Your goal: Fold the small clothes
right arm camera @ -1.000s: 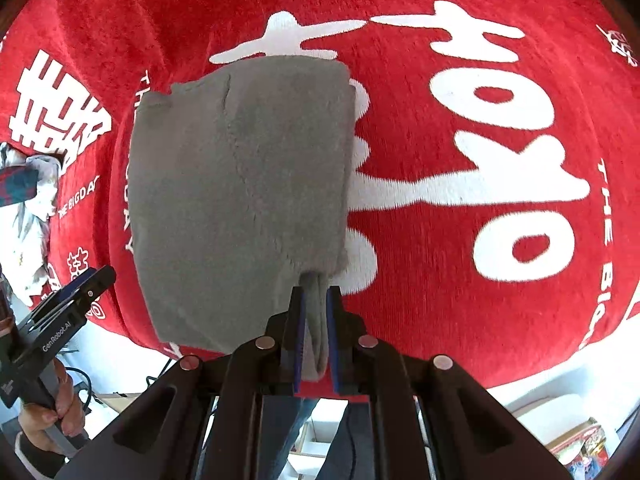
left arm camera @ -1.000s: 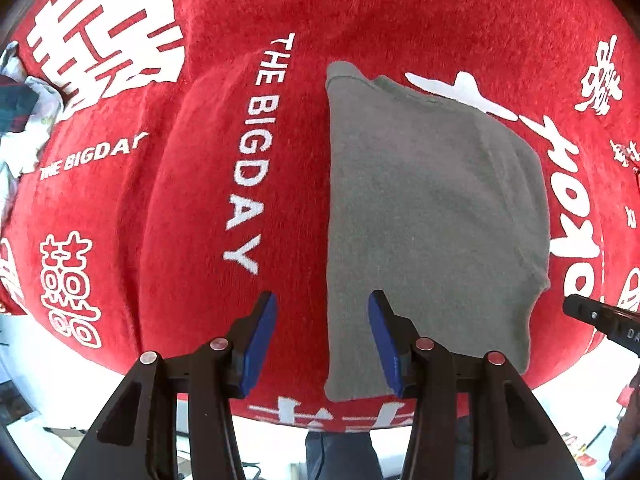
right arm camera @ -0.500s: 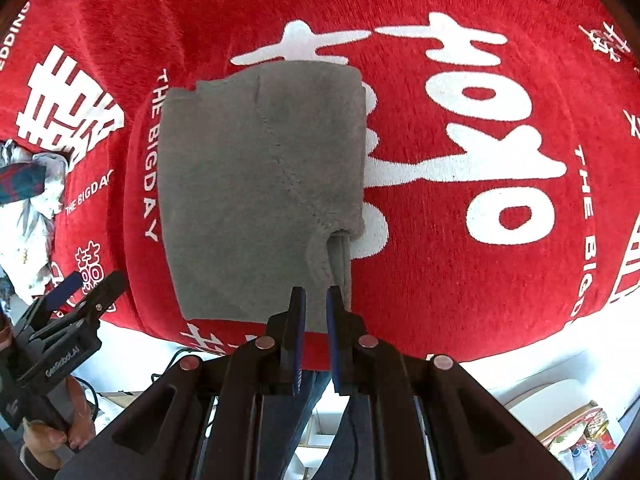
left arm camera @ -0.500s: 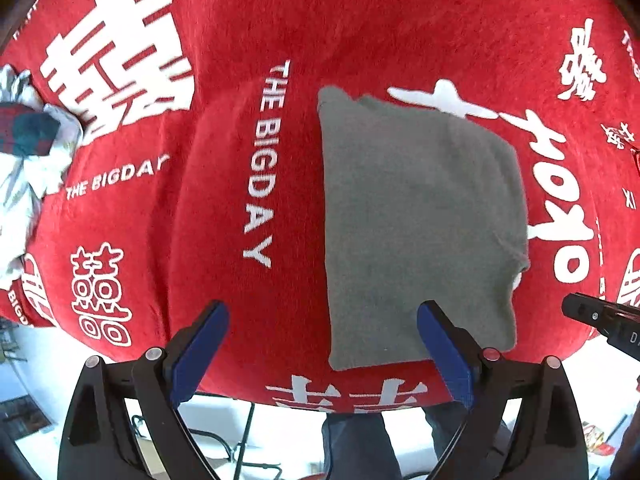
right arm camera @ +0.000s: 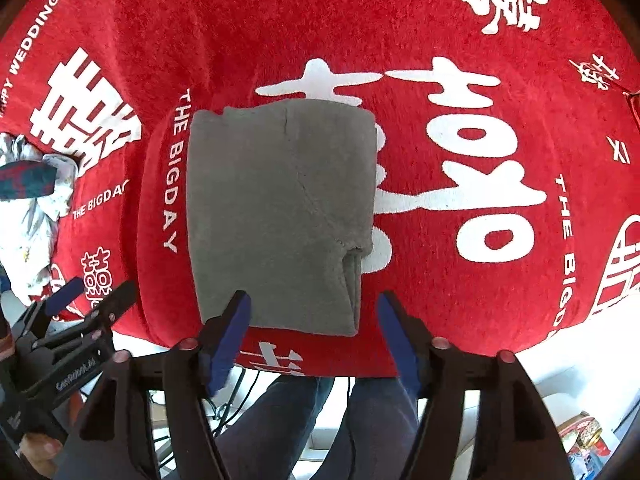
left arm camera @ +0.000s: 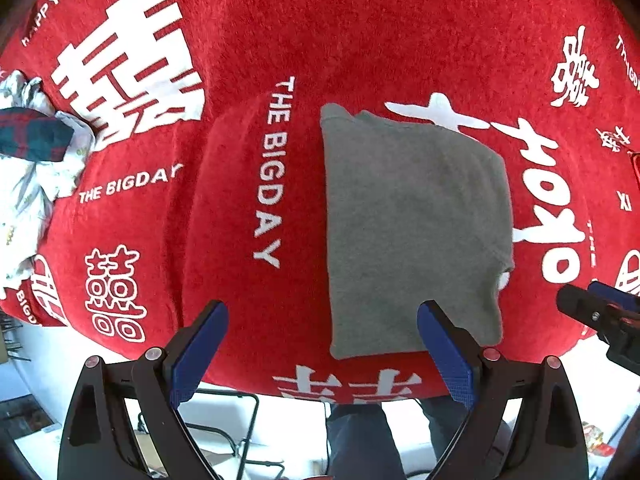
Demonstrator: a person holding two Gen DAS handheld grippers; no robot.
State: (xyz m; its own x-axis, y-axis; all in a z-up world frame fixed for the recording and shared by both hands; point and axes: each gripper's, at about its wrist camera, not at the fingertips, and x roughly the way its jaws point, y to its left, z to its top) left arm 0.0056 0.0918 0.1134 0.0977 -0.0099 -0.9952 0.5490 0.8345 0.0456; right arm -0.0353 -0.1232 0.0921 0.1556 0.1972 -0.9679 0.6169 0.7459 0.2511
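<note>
Garment (left arm camera: 412, 224), grey and folded, lies flat on red cloth (left arm camera: 360, 40).

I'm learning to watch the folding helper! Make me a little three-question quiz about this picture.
1. True or false: the grey garment lies folded on the red cloth.
2. What is between the pads of the left hand-held gripper? A) a sock B) nothing C) the plaid cloth
3. Fill in: the right hand-held gripper, its jaws opening, pinches ____.

Key: 1 true. 2 B, it is open above the table. 3 nothing; the garment lies free below it. The crumpled pile with the plaid cloth waits at the left edge.
</note>
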